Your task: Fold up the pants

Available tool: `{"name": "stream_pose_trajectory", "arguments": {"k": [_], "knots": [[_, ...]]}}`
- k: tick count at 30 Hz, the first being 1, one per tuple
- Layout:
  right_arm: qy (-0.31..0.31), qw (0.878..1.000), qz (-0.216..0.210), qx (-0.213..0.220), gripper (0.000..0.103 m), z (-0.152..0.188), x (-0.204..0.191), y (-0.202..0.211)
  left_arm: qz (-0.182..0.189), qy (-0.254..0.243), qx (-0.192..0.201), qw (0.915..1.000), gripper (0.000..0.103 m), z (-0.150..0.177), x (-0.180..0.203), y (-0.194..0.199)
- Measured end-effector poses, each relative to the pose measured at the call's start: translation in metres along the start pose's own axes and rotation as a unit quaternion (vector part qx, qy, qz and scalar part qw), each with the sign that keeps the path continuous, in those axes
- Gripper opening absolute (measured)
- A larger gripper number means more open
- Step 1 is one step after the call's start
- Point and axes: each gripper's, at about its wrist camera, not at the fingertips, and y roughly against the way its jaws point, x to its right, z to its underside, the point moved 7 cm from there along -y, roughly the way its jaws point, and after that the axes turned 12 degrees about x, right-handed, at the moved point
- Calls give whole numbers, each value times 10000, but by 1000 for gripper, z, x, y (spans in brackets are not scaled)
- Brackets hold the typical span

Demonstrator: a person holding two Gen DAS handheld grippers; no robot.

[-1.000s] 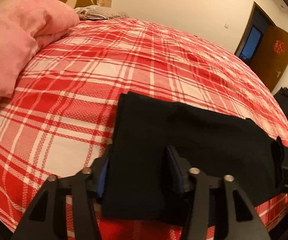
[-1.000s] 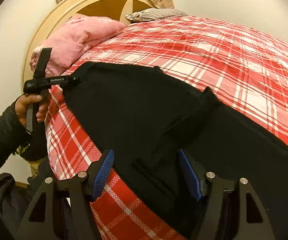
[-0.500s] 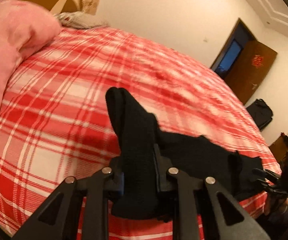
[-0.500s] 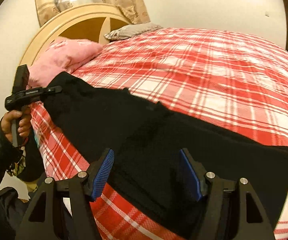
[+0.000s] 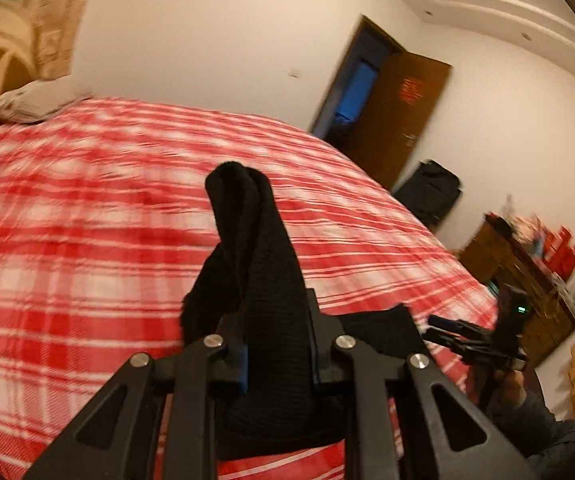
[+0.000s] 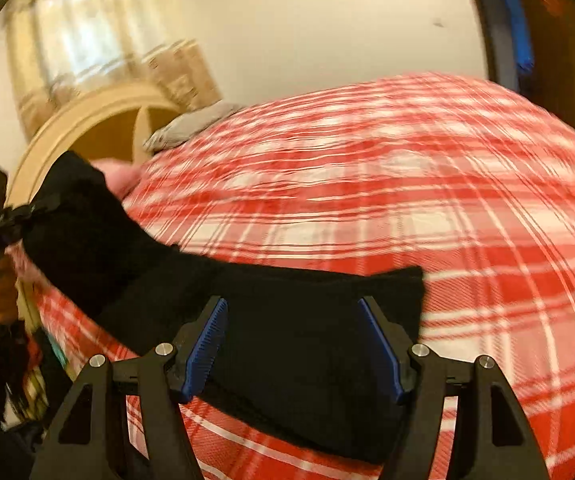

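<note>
A bed (image 6: 427, 184) covered with a red-and-white plaid sheet (image 5: 87, 240) carries everything here. Black pants (image 6: 307, 340) lie on its near edge, one end raised off the sheet. At the head end a grey patterned pillow (image 5: 35, 100) rests before a rounded headboard (image 6: 99, 120), with pink bedding (image 6: 117, 176) beside it.

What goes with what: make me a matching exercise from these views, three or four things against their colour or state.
Things:
1. left gripper
2. right gripper
3. soft black knit pants
4. plaid cotton bedspread

States:
a. red and white
b. fingers spread apart
c. one end lifted off the bed
d. fingers clamped on fabric

Pairs: 1-d, 2-b, 3-c, 4-a
</note>
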Motion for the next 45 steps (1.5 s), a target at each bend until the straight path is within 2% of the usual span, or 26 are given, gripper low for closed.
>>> {"name": "stream_pose_trajectory", "arguments": {"k": [5, 13, 18, 22, 23, 26, 27, 29, 33, 35, 38, 40, 43, 45], "knots": [[-378, 9979, 469, 246, 68, 0, 42, 24, 402, -313, -259, 9984, 21, -2, 54, -32], [-961, 9898, 949, 452, 68, 12, 93, 43, 698, -729, -1049, 9893, 21, 36, 119, -100], [-1076, 9888, 927, 458, 68, 15, 99, 40, 662, -1147, -1386, 9815, 21, 68, 147, -129], [-984, 9899, 916, 443, 68, 18, 96, 38, 427, -1525, -1553, 9751, 22, 97, 155, -154], [-979, 9899, 921, 450, 68, 19, 96, 37, 339, -1524, -1644, 9740, 22, 105, 155, -160], [-996, 9897, 909, 486, 69, 20, 96, 37, 475, -1442, -1698, 9737, 23, 114, 164, -163], [-1010, 9896, 887, 505, 68, 19, 95, 37, 485, -1478, -1686, 9733, 25, 114, 166, -163], [-1037, 9896, 820, 577, 69, 17, 94, 39, 574, -1567, -1582, 9732, 39, 109, 172, -154], [-1055, 9888, 788, 700, 69, 12, 88, 43, 838, -1464, -1385, 9759, 50, 94, 172, -137], [-1112, 9892, 705, 643, 69, 11, 83, 41, 739, -1496, -1260, 9779, 59, 89, 165, -131], [-1004, 9928, 422, 497, 69, 9, 61, 34, 385, -1490, -1080, 9822, 66, 86, 140, -123], [-788, 9961, 271, 285, 69, 11, 42, 24, 76, -1432, -1022, 9844, 69, 86, 116, -120], [-638, 9978, 148, -62, 69, 18, 25, 5, -629, -1424, -940, 9833, 75, 91, 77, -118], [-699, 9968, 178, -349, 68, 25, 22, -7, -864, -1424, -905, 9819, 75, 94, 62, -116]]}}
